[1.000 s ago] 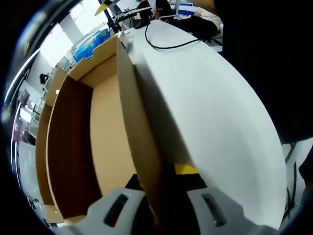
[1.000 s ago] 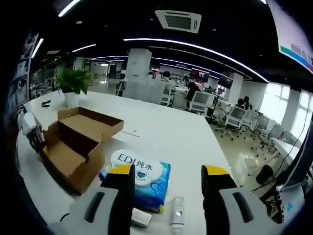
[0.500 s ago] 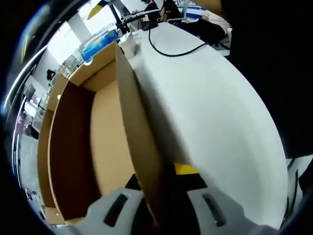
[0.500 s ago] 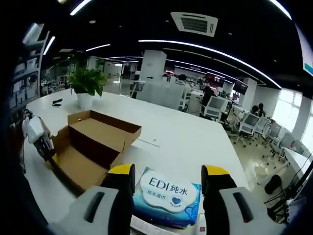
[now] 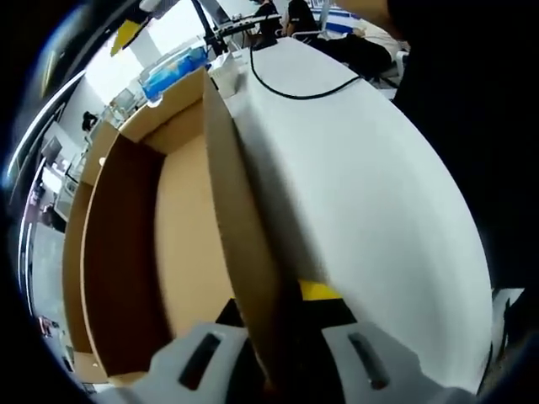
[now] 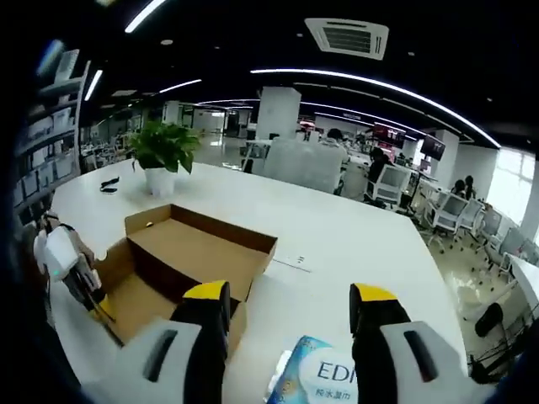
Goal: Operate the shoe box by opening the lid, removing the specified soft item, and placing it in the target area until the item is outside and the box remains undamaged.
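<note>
Nearest in the left gripper view: left gripper (image 5: 282, 370) clamped on the thin edge of the brown corrugated cardboard lid (image 5: 244, 252), one pad each side of the panel. Probably held so to keep the lid swung back and the box steady, no crease visible at the grip. Beyond the lid edge, the open brown cardboard shoe box (image 5: 135, 244) with its bare tan floor, nothing seen inside it. To the other side, the white tabletop (image 5: 354, 177), crossed near its far edge by a black cable (image 5: 295, 91).

In the right gripper view: right gripper (image 6: 290, 337) with yellow-tipped jaws parted, gripping nothing, hovering above the blue and white soft tissue pack (image 6: 324, 374). Pack lying on the white tabletop near its near edge, outside the box, so removal appears done. Readable on the pack: "EDI" in blue; smaller print beneath too small to make out. Further along, the shoe box with lid folded open, the left gripper pinching its near flap. At the far edge, a green potted plant in a white pot (image 6: 164, 156); office chairs beyond.
</note>
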